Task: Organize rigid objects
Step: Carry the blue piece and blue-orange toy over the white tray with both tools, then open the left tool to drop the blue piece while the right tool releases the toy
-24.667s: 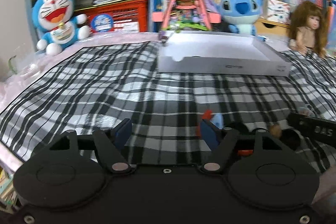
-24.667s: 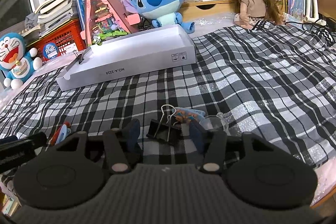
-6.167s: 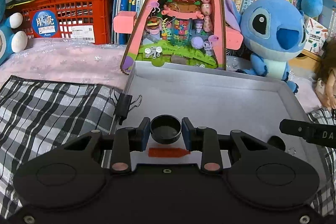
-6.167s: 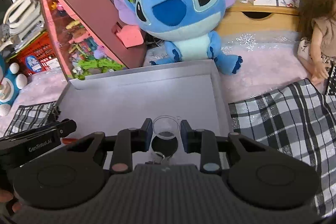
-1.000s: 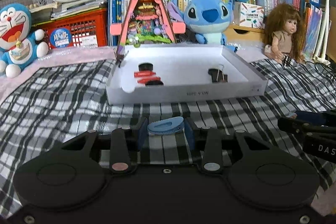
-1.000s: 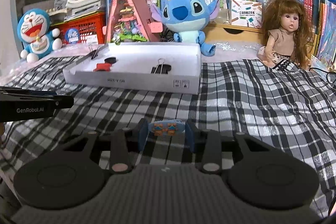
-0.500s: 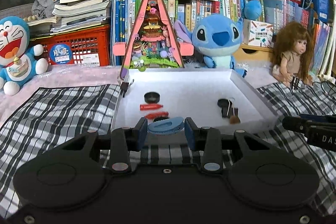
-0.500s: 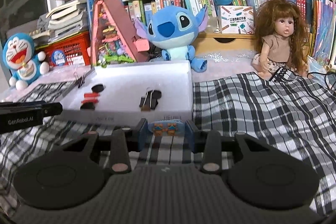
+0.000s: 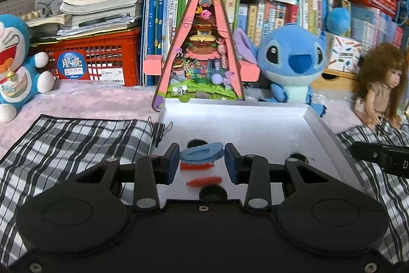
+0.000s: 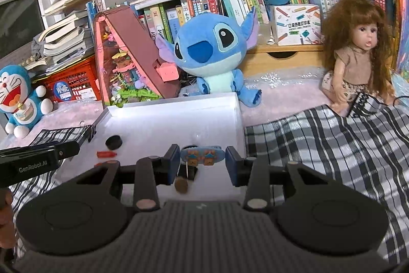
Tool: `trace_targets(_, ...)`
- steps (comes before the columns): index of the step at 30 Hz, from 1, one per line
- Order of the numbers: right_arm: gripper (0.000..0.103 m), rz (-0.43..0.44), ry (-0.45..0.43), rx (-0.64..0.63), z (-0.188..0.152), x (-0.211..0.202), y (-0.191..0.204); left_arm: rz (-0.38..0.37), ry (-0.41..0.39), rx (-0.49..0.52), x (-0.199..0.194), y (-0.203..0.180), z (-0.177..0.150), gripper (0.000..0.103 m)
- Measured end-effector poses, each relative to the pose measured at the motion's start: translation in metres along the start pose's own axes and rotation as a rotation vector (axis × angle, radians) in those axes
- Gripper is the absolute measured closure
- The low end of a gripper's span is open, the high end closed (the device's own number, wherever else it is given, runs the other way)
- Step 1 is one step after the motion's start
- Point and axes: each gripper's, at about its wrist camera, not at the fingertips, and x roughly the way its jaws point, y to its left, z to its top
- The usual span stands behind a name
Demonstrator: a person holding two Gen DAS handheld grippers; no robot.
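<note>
"What did each gripper carry?"

"The left gripper (image 9: 201, 165) was clamped on a plain blue clip (image 9: 201, 155); the right gripper (image 10: 202, 165) pinched a blue clip with two orange bears (image 10: 202, 156). Both hung over the white tray (image 9: 255, 119)."

"And inside the tray?"

"Two red pieces (image 9: 204, 180), two black caps (image 10: 114, 142), one brown disc (image 10: 181, 185), plus a binder clip (image 9: 160, 132) on its rim."

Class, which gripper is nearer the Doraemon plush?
Left. The left gripper hovers over the tray's end nearer the Doraemon plush; the right gripper hovers over the farther end.
</note>
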Motion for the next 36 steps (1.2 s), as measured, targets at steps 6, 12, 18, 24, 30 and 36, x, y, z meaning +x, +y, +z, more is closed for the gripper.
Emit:
trace_targets(6,0.058,0.005,0.077,0.062,0.032,0.04,-0.001,0.012,0.061,-0.054,0.044,0.01,0.025,0.067)
trace_targets(12,0.058,-0.024,0.14,0.081,0.048,0.078,0.0,0.03,0.098,-0.047,0.079,0.01,0.036,0.067)
trace_targets(18,0.058,-0.048,0.185,0.073,0.051,0.106,0.004,0.043,0.124,-0.046,0.104,0.007,0.038,0.067)
trace_targets(24,0.058,-0.067,0.213,0.066,0.046,0.126,0.009,0.054,0.148,-0.043,0.121,0.007,0.03,0.067)
trace_targets(30,0.058,-0.072,0.225,0.053,0.042,0.137,0.012,0.052,0.148,-0.012,0.128,0.003,0.025,0.067)
trace_targets(36,0.058,-0.079,0.236,0.058,0.038,0.143,0.011,0.047,0.155,-0.02,0.132,0.002,0.023,0.067)
